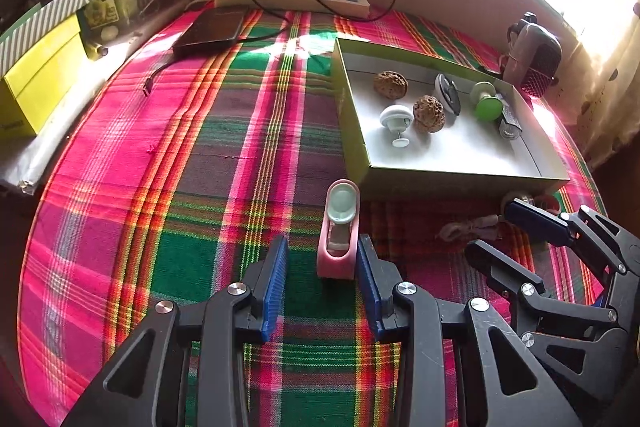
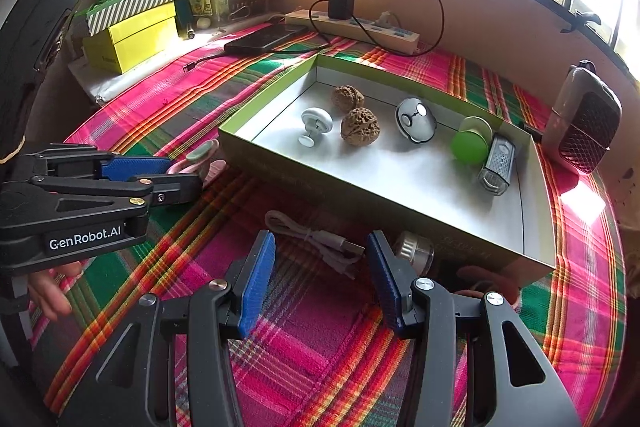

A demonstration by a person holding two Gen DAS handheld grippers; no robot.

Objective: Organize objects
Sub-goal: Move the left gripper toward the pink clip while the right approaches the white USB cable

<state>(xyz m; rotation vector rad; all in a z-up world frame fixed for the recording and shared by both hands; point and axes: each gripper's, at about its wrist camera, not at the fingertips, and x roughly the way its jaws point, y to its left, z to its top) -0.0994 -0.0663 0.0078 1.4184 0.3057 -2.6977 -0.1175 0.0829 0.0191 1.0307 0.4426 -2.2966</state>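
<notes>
The left claw [image 1: 322, 281] stands wide around the pink clip-like thing [image 1: 339, 231], which lies on the surface just in front of the box [image 1: 354, 155]; only 1 pad seems to touch. Centre it, close gently, then lift over the wall. The right claw [image 2: 320, 279] hangs wide above the white cable [image 2: 316, 241]. Behind its pad, a small round metal piece [image 2: 414, 251] is half hidden.

Plaid cloth [image 2: 320, 355] carries box [image 2: 400, 199], cable [image 2: 316, 243], power strip [image 2: 360, 27].
</notes>
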